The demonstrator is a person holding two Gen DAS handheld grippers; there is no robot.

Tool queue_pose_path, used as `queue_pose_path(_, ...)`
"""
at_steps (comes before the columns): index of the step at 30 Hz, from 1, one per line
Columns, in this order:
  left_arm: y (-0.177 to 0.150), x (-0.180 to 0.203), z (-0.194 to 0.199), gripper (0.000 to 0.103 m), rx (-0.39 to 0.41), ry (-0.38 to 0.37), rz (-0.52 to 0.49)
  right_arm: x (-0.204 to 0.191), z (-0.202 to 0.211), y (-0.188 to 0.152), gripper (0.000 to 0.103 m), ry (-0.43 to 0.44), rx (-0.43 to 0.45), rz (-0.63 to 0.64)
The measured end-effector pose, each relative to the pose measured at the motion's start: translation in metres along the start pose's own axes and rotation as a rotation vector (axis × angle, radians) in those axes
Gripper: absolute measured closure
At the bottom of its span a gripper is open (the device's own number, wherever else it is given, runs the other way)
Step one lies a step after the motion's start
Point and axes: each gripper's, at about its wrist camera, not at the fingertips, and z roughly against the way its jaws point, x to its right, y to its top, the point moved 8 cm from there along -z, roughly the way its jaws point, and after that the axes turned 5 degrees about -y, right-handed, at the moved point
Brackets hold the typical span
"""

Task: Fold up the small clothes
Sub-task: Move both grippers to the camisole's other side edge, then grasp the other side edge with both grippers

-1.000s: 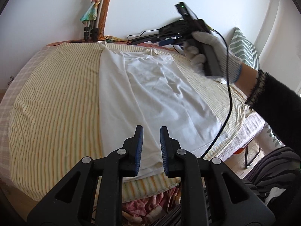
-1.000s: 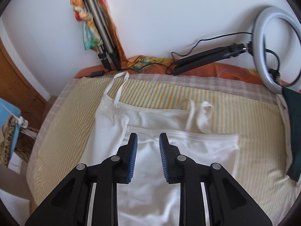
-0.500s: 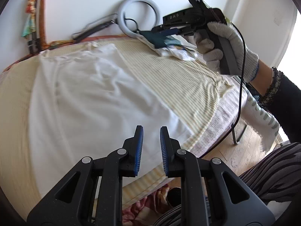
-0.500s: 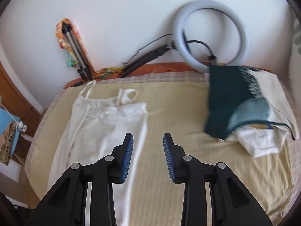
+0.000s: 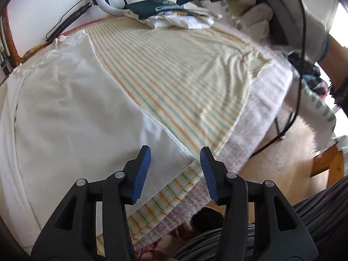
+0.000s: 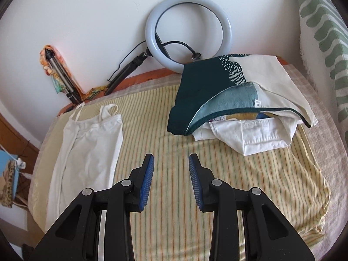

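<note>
A white strappy top [image 5: 71, 100] lies flat, folded lengthwise, on the striped yellow sheet [image 5: 178, 82]. It also shows in the right wrist view [image 6: 87, 150], at the left. My left gripper [image 5: 175, 163] is open and empty, just above the top's near right hem corner at the bed's edge. My right gripper [image 6: 171, 169] is open and empty above bare sheet, right of the top. In the left wrist view the right gripper is held up at the top right by a gloved hand [image 5: 282, 10].
A pile of clothes, dark green and cream over white [image 6: 239, 108], lies at the back right of the bed. A ring light [image 6: 188, 32] and a tripod [image 6: 61, 76] lean on the wall. The floor and a wooden stool [image 5: 326, 163] lie to the right.
Both grippers have opened wider. The left gripper swung right and down toward the top's hem corner. The right gripper turned right, from the top toward the pile of clothes.
</note>
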Motion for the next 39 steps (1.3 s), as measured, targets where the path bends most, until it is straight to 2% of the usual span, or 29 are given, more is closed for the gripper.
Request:
queue_pose_path(3,-0.001,-0.001,-0.001,0.057,0.021,0.031,-0.017,-0.003,-0.008,-0.001,0.071,0.014,-0.006,0.003)
queue_pose_path(5,-0.001,-0.004,-0.001,0.078,0.037,0.045,-0.02,-0.006,-0.015,0.0,0.071,0.029,-0.013,0.003)
queue_pose_path(6,0.0,-0.006,-0.001,0.094,0.043,0.044,-0.013,-0.009,-0.02,0.0,0.071,0.038,-0.017,0.001)
queue_pose_path(7,0.001,-0.009,0.0,0.097,0.048,0.039,-0.001,-0.011,-0.025,0.001,0.071,0.048,-0.021,-0.002)
queue_pose_path(16,0.002,-0.033,0.033,0.098,0.135,-0.033,0.137,-0.054,-0.076,0.012,0.071,0.164,-0.069,-0.031)
queue_pose_path(19,0.001,-0.041,0.042,0.098,0.155,-0.046,0.168,-0.073,-0.097,0.016,0.06,0.206,-0.095,-0.037)
queue_pose_path(29,-0.002,-0.061,0.063,0.098,0.204,-0.074,0.226,-0.115,-0.16,0.037,0.059,0.221,-0.13,-0.067)
queue_pose_path(31,-0.004,-0.065,0.066,0.098,0.212,-0.08,0.237,-0.121,-0.167,0.039,0.069,0.225,-0.136,-0.066)
queue_pose_path(33,-0.006,-0.071,0.069,0.098,0.219,-0.08,0.243,-0.128,-0.173,0.037,0.098,0.22,-0.156,-0.067)
queue_pose_path(39,-0.014,-0.083,0.078,0.098,0.249,-0.092,0.283,-0.143,-0.163,0.045,0.1,0.182,-0.133,-0.035)
